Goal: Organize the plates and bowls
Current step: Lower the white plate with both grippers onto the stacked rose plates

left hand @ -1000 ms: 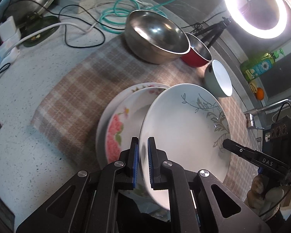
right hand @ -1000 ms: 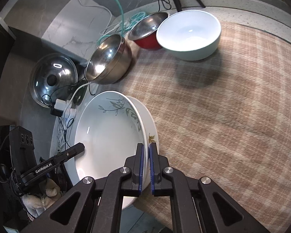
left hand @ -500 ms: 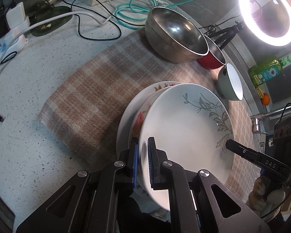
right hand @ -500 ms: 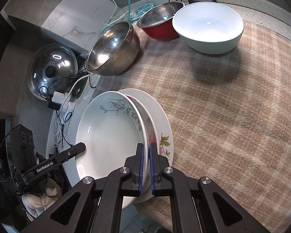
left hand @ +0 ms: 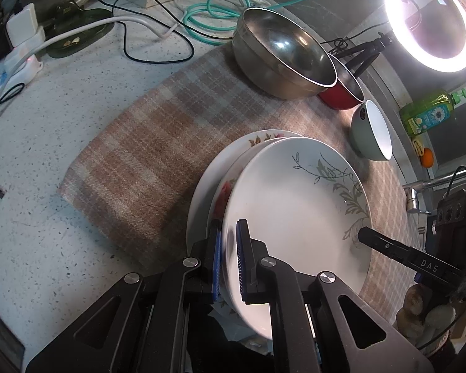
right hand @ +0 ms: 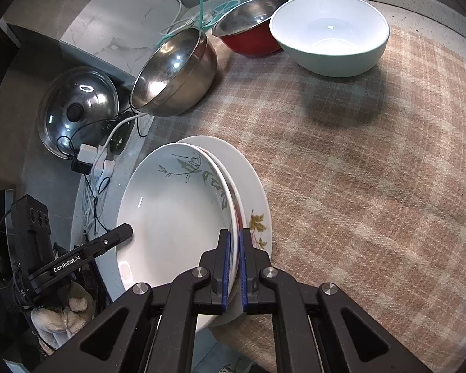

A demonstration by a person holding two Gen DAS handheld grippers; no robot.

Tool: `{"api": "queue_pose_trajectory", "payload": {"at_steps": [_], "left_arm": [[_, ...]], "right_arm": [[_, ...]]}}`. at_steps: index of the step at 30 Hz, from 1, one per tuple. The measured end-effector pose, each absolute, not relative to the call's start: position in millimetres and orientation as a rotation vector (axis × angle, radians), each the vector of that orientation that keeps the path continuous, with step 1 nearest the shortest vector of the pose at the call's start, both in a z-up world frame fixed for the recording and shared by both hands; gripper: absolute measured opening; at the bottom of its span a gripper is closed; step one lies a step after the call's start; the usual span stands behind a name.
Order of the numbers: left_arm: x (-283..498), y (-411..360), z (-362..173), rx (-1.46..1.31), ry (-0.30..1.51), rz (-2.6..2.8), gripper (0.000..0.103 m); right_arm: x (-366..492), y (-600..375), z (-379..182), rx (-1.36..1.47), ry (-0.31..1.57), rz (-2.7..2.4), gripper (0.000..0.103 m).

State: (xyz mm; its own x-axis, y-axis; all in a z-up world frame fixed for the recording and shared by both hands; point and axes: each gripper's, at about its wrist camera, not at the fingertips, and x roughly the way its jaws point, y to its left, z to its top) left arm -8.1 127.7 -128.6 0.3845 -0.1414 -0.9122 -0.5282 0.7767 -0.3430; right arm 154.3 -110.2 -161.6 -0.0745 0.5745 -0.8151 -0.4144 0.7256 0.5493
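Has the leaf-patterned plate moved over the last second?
Yes. The leaf-patterned plate now nearly covers the plates beneath, leaving just a sliver of the pink-flower plate.

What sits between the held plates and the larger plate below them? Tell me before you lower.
Nothing visible. The left gripper and right gripper clamp opposite rims of the leaf-patterned plate, with a red-flowered plate directly beneath it. The larger plate below shows only bare rim.
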Motion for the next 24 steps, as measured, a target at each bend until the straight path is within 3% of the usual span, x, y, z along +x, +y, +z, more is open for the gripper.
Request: {"api": "queue_pose_trajectory", "payload": {"at_steps": [24], "left_arm": [[-7, 128, -130, -0.665, 1.177, 0.256, 0.007]], "right_arm": [[152, -100, -161, 0.070, 1.409, 0.808, 0.006]]}}
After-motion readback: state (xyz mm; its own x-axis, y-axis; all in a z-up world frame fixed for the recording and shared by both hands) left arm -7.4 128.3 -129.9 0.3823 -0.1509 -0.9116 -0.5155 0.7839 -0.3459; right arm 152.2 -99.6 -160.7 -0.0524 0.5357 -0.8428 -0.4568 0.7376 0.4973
